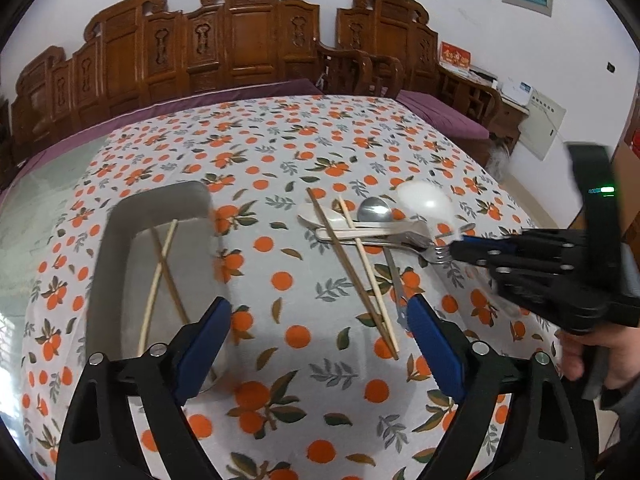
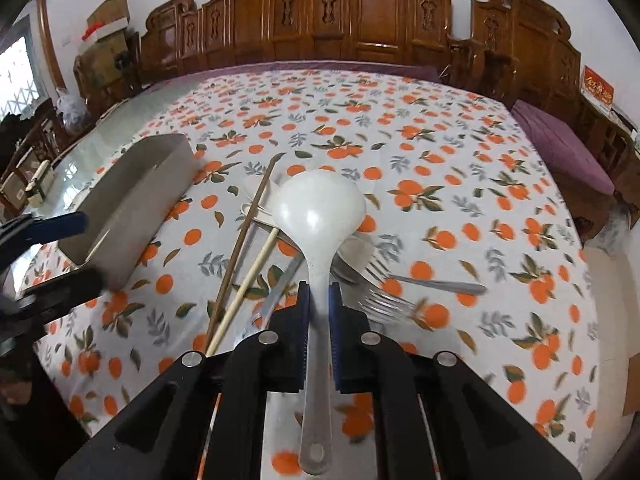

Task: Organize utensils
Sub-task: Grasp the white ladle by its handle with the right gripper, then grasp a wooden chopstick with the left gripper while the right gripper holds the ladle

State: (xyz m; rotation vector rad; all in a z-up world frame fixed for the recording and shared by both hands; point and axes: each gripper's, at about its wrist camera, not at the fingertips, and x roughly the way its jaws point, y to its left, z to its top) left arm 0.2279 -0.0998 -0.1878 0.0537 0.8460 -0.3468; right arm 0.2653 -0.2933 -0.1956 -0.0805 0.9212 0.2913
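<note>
My right gripper point(image 2: 319, 294) is shut on the handle of a white ladle point(image 2: 320, 212), held above the utensil pile; it also shows in the left wrist view point(image 1: 454, 246) with the ladle point(image 1: 426, 200). The pile holds two chopsticks point(image 1: 352, 264), a metal spoon point(image 1: 374, 212), a white spoon point(image 1: 320, 216), forks point(image 1: 436, 254) and a knife point(image 1: 396, 280). A grey tray point(image 1: 160, 208) at left holds two chopsticks point(image 1: 162, 268). My left gripper point(image 1: 320, 344) is open and empty, low over the cloth between tray and pile.
The table carries an orange-print cloth point(image 1: 280, 148). Carved wooden chairs point(image 1: 248, 40) with purple cushions line the far side. A person's hand point(image 1: 592, 352) holds the right gripper at the right edge. The tray point(image 2: 132, 200) lies left of the ladle.
</note>
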